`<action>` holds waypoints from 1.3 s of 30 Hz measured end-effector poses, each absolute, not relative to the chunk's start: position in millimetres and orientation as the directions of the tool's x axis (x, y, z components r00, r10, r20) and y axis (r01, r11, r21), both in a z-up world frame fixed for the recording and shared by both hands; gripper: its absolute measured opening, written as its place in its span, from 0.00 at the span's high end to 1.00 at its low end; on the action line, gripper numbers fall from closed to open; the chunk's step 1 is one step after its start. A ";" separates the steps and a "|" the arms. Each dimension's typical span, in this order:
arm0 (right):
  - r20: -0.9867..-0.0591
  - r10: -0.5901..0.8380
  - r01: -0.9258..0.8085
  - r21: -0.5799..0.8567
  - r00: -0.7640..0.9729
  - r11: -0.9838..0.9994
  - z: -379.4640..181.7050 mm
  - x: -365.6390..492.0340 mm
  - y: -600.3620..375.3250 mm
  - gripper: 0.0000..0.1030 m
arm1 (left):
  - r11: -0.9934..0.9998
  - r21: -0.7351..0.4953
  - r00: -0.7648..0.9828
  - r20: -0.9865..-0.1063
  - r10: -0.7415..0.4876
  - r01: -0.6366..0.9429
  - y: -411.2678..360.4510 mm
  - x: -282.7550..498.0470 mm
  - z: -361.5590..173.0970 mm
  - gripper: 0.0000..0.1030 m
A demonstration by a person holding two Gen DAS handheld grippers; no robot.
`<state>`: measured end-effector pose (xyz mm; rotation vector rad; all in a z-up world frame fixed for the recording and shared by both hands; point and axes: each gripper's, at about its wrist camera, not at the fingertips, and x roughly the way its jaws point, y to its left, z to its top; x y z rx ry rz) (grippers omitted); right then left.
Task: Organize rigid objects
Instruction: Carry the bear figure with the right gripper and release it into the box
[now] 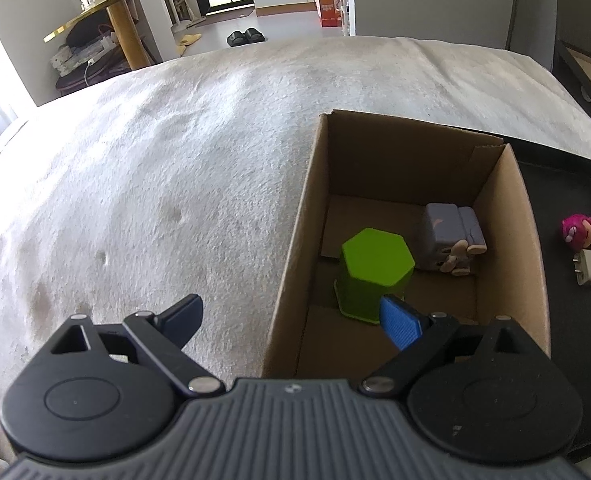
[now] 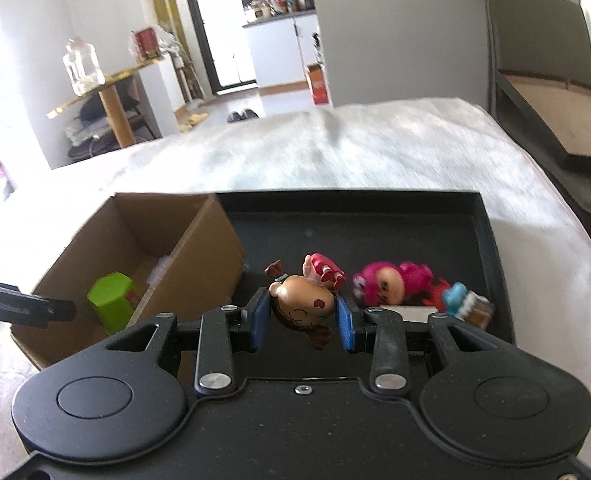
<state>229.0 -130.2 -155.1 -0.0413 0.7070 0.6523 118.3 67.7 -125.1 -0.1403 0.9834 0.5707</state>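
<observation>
While tilted, doll figurine (image 2: 301, 304) sits between right hand-held gripper (image 2: 303, 322) pads

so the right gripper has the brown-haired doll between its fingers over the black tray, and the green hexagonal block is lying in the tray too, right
Not quite. The green hexagonal block sits inside the cardboard box, not the black tray; the left wrist view shows it clearly. The rest holds: the right gripper has the brown-haired doll between its fingers over the tray.

Each black hand-held gripper (image 1: 291, 316) (image 2: 301, 318) has blue pads and silver screws.
</observation>
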 end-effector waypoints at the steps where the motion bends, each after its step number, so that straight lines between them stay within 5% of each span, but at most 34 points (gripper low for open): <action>1: -0.608 0.549 -0.575 0.177 0.574 0.798 -152.9 227.5 -127.9 0.67 | 0.845 0.137 0.421 -0.819 0.390 -0.517 68.7 117.9 -125.8 0.09; 11: -0.550 0.600 -0.628 0.166 0.582 0.761 -137.2 220.8 -103.8 0.67 | 0.836 0.133 0.434 -0.805 0.404 -0.532 76.0 113.2 -127.9 0.14; 28: -0.504 0.685 -0.732 0.142 0.526 0.666 -119.4 217.4 -48.4 0.66 | 0.853 0.041 0.477 -0.814 0.331 -0.521 87.7 106.4 -132.9 0.87; 39: -0.583 0.664 -0.760 0.116 0.469 0.639 -132.8 212.5 -18.7 0.66 | 0.869 0.010 0.505 -0.810 0.297 -0.494 90.3 105.1 -134.8 0.89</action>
